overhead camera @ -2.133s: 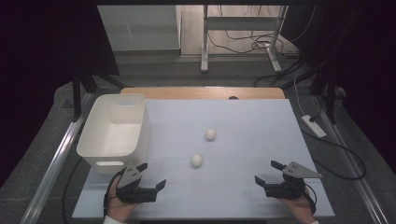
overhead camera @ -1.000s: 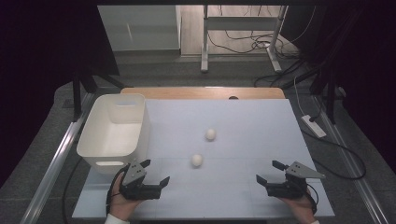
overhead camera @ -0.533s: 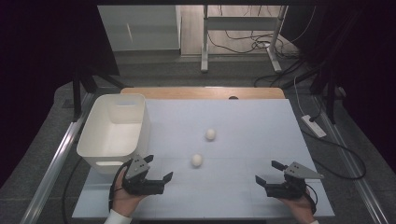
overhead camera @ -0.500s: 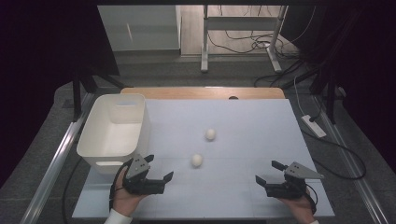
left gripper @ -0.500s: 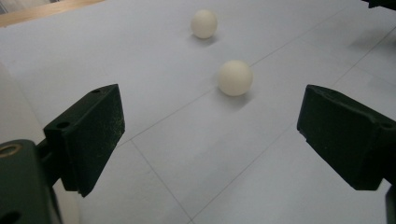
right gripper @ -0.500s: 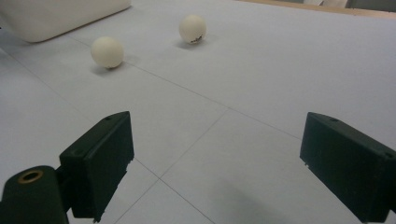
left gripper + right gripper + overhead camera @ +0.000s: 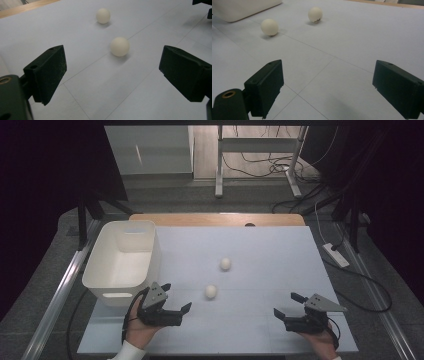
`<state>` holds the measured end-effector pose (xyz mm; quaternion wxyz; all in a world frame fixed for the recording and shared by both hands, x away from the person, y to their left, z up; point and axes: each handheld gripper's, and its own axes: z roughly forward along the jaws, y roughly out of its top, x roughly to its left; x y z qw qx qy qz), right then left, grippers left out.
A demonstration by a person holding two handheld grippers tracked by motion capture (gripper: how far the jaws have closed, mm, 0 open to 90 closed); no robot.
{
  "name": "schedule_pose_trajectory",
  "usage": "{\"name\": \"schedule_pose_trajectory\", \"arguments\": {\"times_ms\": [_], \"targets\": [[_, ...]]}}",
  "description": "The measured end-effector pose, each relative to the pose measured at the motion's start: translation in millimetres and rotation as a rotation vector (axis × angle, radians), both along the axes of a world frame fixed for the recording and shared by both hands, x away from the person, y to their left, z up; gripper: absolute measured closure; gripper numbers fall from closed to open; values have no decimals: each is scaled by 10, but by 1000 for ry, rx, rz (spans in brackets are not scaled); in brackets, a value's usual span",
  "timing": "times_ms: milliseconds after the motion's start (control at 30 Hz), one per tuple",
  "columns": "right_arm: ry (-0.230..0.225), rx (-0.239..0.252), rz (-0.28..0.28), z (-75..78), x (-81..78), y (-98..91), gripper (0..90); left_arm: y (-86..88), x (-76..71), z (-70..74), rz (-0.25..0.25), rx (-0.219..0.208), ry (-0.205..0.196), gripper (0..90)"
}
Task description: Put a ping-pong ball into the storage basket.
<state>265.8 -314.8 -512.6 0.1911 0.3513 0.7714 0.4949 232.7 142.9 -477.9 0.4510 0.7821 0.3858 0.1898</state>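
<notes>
The far ball [image 7: 315,14] carries a small dark printed mark low on its side, seen in the right gripper view, but it is too tiny to read. No other lettering, label or number can be read anywhere.

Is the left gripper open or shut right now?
Open. The left gripper has its jaws spread wide, empty table between them, and the near ball lies ahead, untouched.
</notes>
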Motion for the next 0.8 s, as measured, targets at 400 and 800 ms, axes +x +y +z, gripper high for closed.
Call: {"name": "schedule_pose_trajectory", "arguments": {"times_ms": [400, 800], "targets": [[3, 0, 3, -6, 0, 3, 100, -63, 26, 39, -16, 1, 4, 86], [3, -5, 2, -8, 0, 2, 101, -173, 82, 75, -38, 9, 8, 85]]}}
